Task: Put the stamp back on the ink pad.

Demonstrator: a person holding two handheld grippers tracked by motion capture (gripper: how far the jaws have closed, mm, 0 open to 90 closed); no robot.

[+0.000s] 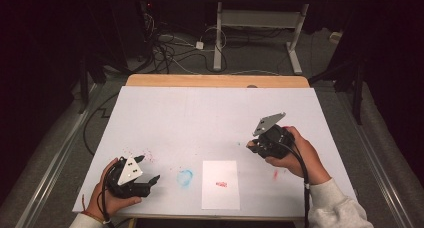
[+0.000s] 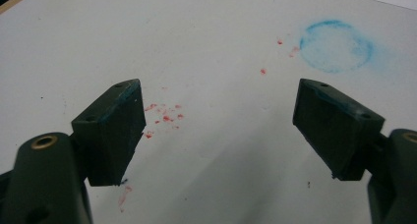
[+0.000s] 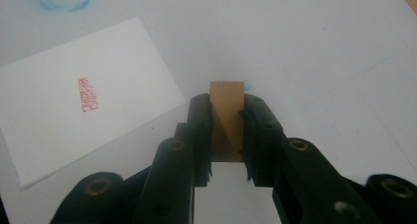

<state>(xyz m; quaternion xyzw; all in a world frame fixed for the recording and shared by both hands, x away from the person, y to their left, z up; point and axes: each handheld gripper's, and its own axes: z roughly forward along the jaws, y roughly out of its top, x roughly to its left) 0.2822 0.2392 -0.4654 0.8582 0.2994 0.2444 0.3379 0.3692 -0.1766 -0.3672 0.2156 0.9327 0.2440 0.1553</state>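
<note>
The right hand-held gripper (image 3: 227, 130) is closed tight on a small brown wooden stamp block (image 3: 227, 117), which stands upright between its jaws, its top rising just past the tips. In the high view this right hand-held gripper (image 1: 256, 147) is held above the right part of the white counter (image 1: 200, 118), to the right of and a little farther than the white paper card (image 1: 220, 185) lying near the front edge. The card bears a red stamp mark (image 3: 87, 94). The left hand-held gripper (image 2: 219, 130) stands wide open with nothing between its jaws, low over the counter's near left corner, by scattered red ink specks (image 2: 164, 117) and a blue ink ring (image 2: 335, 46)
</note>
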